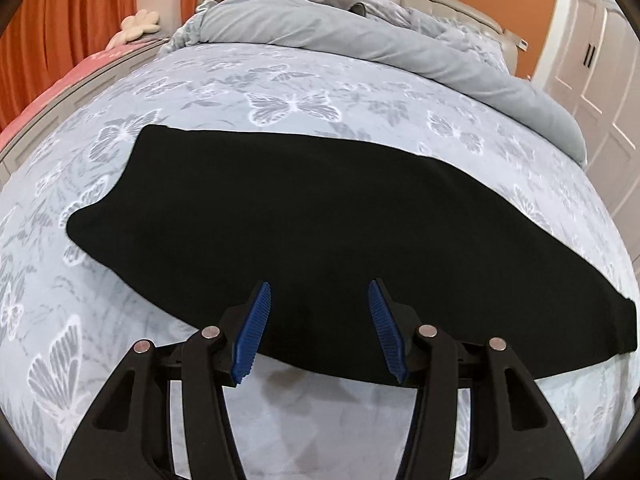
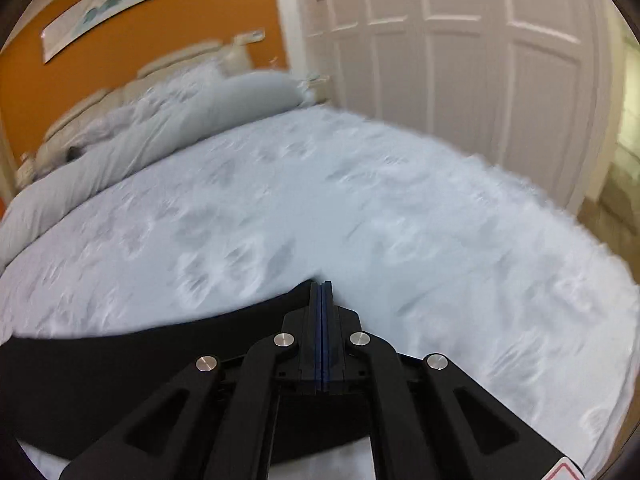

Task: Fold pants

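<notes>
Black pants (image 1: 304, 216) lie flat on the bed as one long folded strip, running from upper left to lower right. My left gripper (image 1: 320, 292) is open, its blue pads (image 1: 256, 328) spread above the near edge of the pants, holding nothing. In the right wrist view my right gripper (image 2: 322, 286) is shut, blue pads pressed together, at the end of the black pants (image 2: 120, 360), which stretch away to the left under it. The cloth appears pinched between the pads. This view is motion-blurred.
The bed has a light blue butterfly-print sheet (image 1: 280, 80). A rolled grey duvet (image 1: 360, 36) lies along the headboard side. White wardrobe doors (image 2: 460, 60) stand beyond the bed's right side. An orange curtain (image 1: 60, 20) hangs at the left.
</notes>
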Motion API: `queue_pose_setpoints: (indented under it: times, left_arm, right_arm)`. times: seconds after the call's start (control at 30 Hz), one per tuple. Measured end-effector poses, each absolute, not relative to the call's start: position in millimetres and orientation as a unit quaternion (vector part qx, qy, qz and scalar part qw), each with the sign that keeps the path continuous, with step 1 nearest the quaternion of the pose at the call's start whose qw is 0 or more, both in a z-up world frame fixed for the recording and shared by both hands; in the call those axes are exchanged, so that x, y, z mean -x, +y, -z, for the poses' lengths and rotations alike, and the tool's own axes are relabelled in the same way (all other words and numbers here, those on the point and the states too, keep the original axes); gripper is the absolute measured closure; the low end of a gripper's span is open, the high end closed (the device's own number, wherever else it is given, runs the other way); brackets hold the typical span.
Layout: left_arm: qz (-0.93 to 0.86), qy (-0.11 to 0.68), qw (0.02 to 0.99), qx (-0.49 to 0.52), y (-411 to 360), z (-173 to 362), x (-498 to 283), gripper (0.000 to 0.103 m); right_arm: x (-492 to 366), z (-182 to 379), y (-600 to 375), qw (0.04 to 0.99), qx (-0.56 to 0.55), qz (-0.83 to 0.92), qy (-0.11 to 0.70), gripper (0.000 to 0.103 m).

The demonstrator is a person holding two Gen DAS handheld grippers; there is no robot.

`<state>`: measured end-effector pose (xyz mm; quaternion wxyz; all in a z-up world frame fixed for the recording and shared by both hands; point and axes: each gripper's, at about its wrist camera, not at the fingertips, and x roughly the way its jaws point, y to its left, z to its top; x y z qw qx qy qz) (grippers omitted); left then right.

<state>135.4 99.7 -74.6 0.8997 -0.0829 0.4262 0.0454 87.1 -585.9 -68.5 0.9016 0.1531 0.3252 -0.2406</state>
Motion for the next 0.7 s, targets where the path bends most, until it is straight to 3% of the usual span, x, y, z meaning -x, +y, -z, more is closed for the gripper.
queue_pose_setpoints:
  times: [0.03,0.07,0.23,0.3,0.33,0.37,0.43,0.5,0.53,0.7]
  left_arm:
    - [-0.044,0.427,0.9,0.078,97.0,76.4,-137.0,0.053]
    - [-0.042,0.428,0.9,0.074,94.4,78.8,-138.8,0.053]
    - [-0.023,0.427,0.902,0.06,81.8,83.2,-142.5,0.053]
    - [-0.016,0.424,0.904,0.055,76.4,84.2,-144.9,0.052]
    - [-0.016,0.424,0.904,0.051,74.0,85.5,-146.6,0.051]
    - [-0.017,0.425,0.904,0.047,72.2,86.9,-147.8,0.049]
    - [-0.018,0.428,0.903,0.04,68.5,90.6,-149.6,0.048]
    - [-0.018,0.433,0.9,0.035,65.8,94.7,-152.0,0.048]
    - [-0.018,0.435,0.899,0.032,64.7,96.6,-153.0,0.048]
    - [-0.02,0.436,0.899,0.025,61.4,99.8,-154.6,0.048]
  right_arm:
    - [-89.5,79.0,-597.8,0.891,-0.156,0.252,0.343,0.101]
    - [-89.3,89.9,-604.8,0.883,-0.173,0.244,0.361,0.093]
    - [-95.8,105.4,-604.8,0.881,-0.196,0.188,0.387,0.093]
    - [-97.5,96.5,-602.6,0.888,-0.203,0.167,0.377,0.08]
    - [-99.6,91.8,-601.8,0.891,-0.203,0.164,0.372,0.055]
    - [-101.9,88.9,-601.1,0.893,-0.2,0.165,0.367,0.046]
    - [-107.9,89.4,-597.4,0.895,-0.185,0.158,0.375,0.046]
    - [-121.0,96.3,-592.5,0.886,-0.157,0.152,0.409,0.058]
    - [-129.1,103.8,-588.6,0.878,-0.134,0.151,0.434,0.069]
    - [-120.9,87.3,-579.0,0.895,-0.111,0.147,0.405,0.068]
